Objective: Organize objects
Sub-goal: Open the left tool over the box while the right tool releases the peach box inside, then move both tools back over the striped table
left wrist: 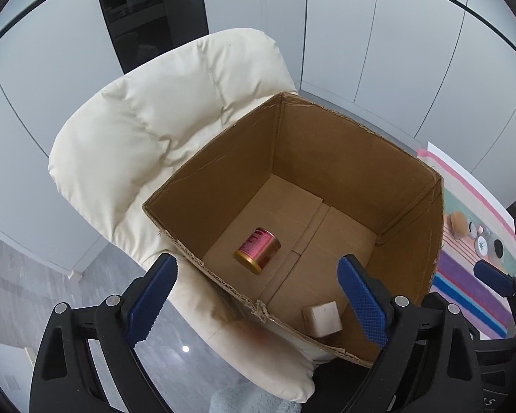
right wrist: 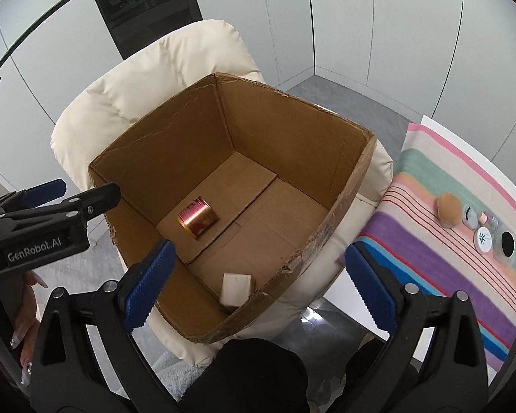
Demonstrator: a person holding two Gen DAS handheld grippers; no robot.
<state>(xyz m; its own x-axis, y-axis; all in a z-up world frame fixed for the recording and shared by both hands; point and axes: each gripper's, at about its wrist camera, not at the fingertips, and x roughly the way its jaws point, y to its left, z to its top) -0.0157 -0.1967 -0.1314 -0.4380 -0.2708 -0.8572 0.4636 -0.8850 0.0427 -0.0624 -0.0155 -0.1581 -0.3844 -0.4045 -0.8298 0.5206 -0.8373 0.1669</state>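
The brown corrugated cardboard box stands on a cream padded chair. On its flat bottom lie 1 pink and gold metal can, on its side, and 1 small white block. The left gripper and the right gripper are both wide apart with nothing between them.

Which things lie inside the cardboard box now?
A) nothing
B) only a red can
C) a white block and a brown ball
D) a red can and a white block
D: the red can lies on its side on the floor of the box, and the white block sits near the front wall; both grippers are open and hold nothing.
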